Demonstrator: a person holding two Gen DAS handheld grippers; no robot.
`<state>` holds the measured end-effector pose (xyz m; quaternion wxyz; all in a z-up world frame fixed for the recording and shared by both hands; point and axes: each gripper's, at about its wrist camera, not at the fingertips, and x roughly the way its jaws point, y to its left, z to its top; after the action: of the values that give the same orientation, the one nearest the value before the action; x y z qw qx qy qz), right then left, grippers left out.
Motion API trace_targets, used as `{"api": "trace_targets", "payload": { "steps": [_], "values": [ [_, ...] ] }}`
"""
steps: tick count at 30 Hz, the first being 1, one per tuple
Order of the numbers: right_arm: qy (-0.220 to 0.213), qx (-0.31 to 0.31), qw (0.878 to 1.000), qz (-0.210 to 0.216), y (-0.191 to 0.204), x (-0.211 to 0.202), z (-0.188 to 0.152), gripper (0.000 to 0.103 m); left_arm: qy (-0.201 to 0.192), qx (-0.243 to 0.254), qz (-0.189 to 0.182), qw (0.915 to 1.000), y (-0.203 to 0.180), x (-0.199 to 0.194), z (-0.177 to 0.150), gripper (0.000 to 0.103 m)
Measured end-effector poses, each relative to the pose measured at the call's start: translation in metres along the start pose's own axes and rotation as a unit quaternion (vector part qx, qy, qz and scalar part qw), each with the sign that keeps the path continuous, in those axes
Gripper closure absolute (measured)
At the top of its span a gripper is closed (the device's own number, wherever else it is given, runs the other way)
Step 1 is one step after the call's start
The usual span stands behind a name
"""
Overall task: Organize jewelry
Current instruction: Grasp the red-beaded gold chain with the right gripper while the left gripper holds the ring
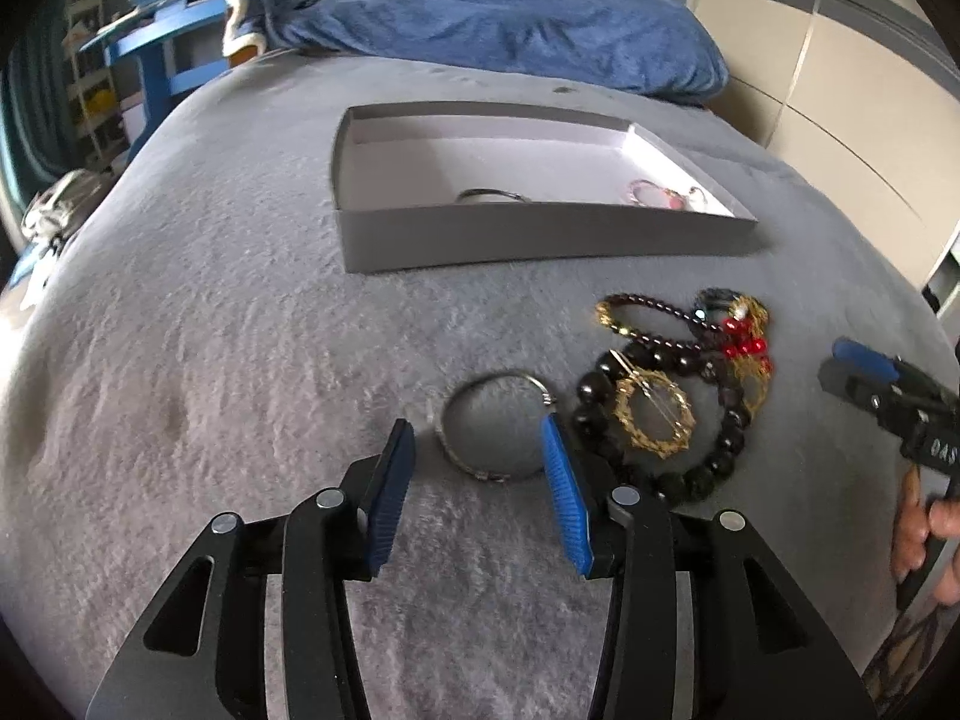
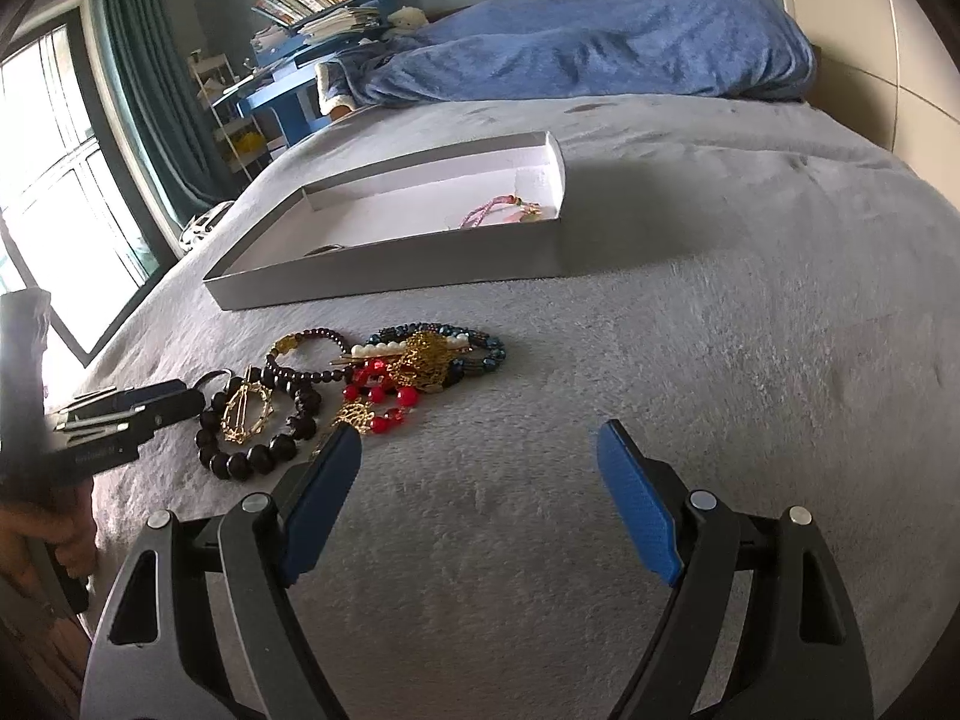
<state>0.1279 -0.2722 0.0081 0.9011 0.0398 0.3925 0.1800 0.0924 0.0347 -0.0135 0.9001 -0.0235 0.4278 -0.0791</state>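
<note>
Hovering over the silver bangle (image 1: 495,426) on the bed (image 1: 210,360)!
Left gripper (image 1: 480,456) fingers apart around it, unclamped; right gripper (image 2: 480,450) fingers wide apart; its printed lettering unreadable.

My bed (image 1: 210,312) wears a grey fleecy cover. On it, upper middle of the left view, sits a shallow grey box (image 1: 528,237) with a white inside. Below and right of the box lies a heap of jewelry (image 1: 678,372); just left of the heap rests a silver bangle (image 1: 474,456). A blue blanket (image 1: 510,24) is bunched along the top of the frame.
</note>
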Motion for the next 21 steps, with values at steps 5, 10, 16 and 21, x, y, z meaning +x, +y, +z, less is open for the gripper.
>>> {"api": "trace_targets", "payload": {
  "steps": [5, 10, 16, 21],
  "values": [
    [0.001, -0.005, 1.0, 0.005, 0.001, 0.001, 0.0, 0.023, 0.002, 0.029, 0.005, 0.9996, -0.013, 0.006, 0.001, 0.058],
    [0.005, -0.014, 1.0, 0.01, 0.004, 0.002, 0.0, 0.023, 0.01, 0.042, 0.013, 0.999, -0.015, 0.014, 0.005, 0.057],
    [0.006, -0.016, 1.0, 0.012, 0.008, 0.004, 0.001, 0.023, 0.001, 0.04, 0.021, 0.999, -0.007, 0.007, 0.003, 0.058],
    [-0.001, -0.02, 1.0, 0.014, 0.016, 0.008, 0.007, 0.023, 0.003, 0.006, 0.031, 0.9995, 0.016, 0.001, -0.001, 0.058]
  ]
}}
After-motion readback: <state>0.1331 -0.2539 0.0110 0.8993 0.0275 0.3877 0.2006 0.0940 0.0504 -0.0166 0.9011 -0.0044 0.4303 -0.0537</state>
